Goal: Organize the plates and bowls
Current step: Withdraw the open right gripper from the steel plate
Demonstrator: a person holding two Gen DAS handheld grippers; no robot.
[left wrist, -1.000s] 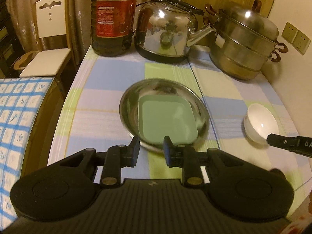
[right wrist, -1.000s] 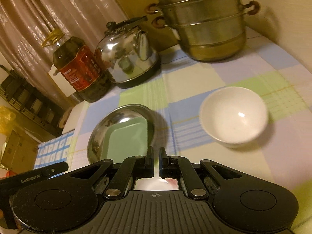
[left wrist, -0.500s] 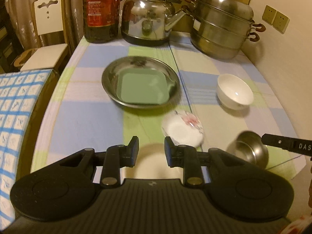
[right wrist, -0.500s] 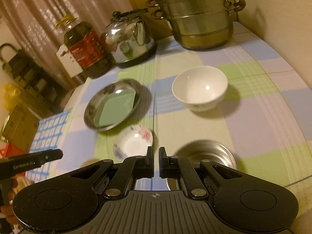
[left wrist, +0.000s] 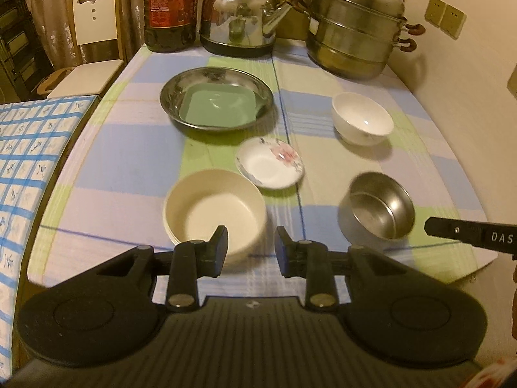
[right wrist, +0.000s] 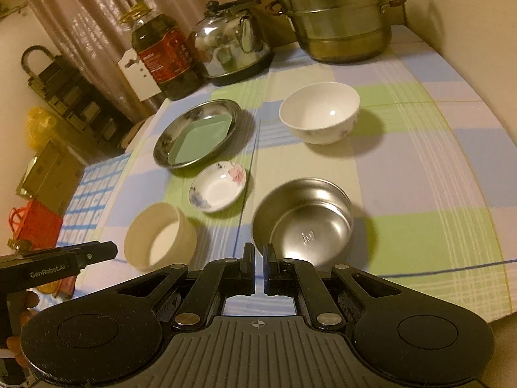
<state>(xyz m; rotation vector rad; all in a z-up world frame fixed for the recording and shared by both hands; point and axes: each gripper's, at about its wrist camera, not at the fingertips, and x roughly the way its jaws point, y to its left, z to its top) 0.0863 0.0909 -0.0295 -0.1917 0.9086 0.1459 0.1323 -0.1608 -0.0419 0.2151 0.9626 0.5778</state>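
Directly ahead of the left tool (left wrist: 251, 247), fingers apart and empty, sits the cream bowl (left wrist: 215, 211) on the table (left wrist: 129, 148). Right tool (right wrist: 258, 270) nearly closed, empty, steel bowl (right wrist: 303, 223) just beyond its tips. Flowered saucer (left wrist: 270, 163) lies between; green plate (left wrist: 219, 106) rests in steel plate (left wrist: 174, 97). Judgement: pinch one rim wall squarely, lift level, avoid nudging saucer.

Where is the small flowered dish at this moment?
The small flowered dish lies mid-table in both views, between the steel plate behind it and the cream bowl in front.

Left tool (right wrist: 58, 266) reads "GenRobot.AI" (right tool (left wrist: 471, 236): "DAS").
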